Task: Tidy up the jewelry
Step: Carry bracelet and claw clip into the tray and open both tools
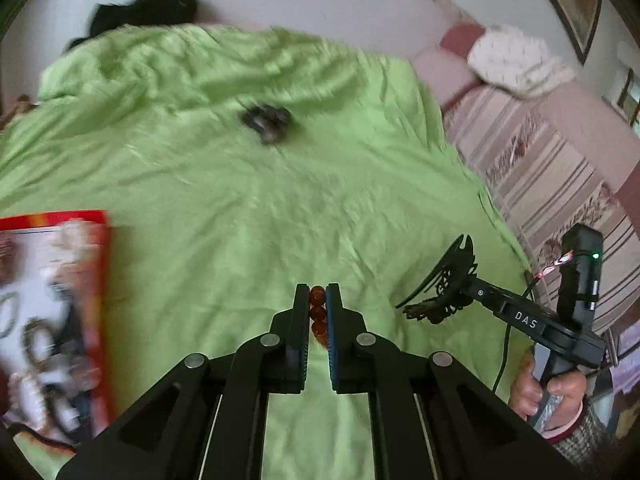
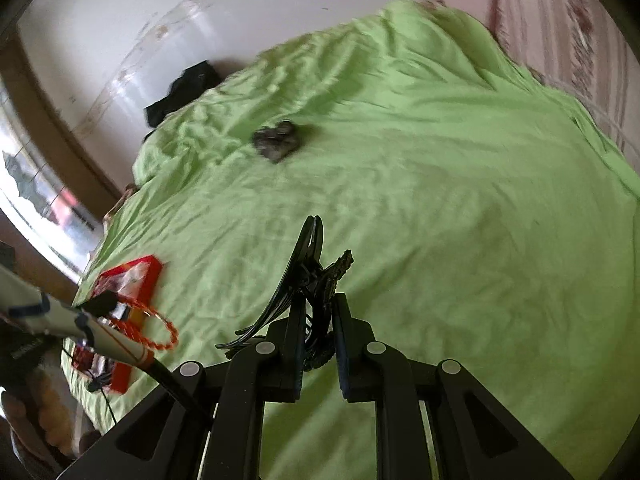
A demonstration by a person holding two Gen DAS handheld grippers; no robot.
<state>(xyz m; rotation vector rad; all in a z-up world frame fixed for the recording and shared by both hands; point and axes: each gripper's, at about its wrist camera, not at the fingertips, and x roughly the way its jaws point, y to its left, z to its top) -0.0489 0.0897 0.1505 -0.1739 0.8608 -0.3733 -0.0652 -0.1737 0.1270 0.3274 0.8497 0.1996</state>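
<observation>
Green bedsheet (image 1: pixel 248 208) carries a red tray (image 1: pixel 102 280) at its left edge; left gripper (image 1: pixel 318 312) clamps orange beads (image 1: pixel 318 314), right gripper (image 2: pixel 318 320) clamps a black hair claw (image 2: pixel 308 280); each should be lowered gently into the tray before release.

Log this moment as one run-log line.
left gripper: shut on orange bead bracelet | right gripper: shut on black hair claw | red tray: on green sheet

Ahead of both tools, a green cloth sheet (image 1: pixel 248 200) is lying rumpled and matt. Between the left gripper (image 1: pixel 318 312) pads, glossy amber beads (image 1: pixel 318 314) are shining. The right gripper (image 2: pixel 316 328) is clamping a black openwork hair clip (image 2: pixel 308 280), plastic-looking and slightly shiny. Left of the left tool, a glossy red box (image 1: pixel 102 280) is showing.
</observation>
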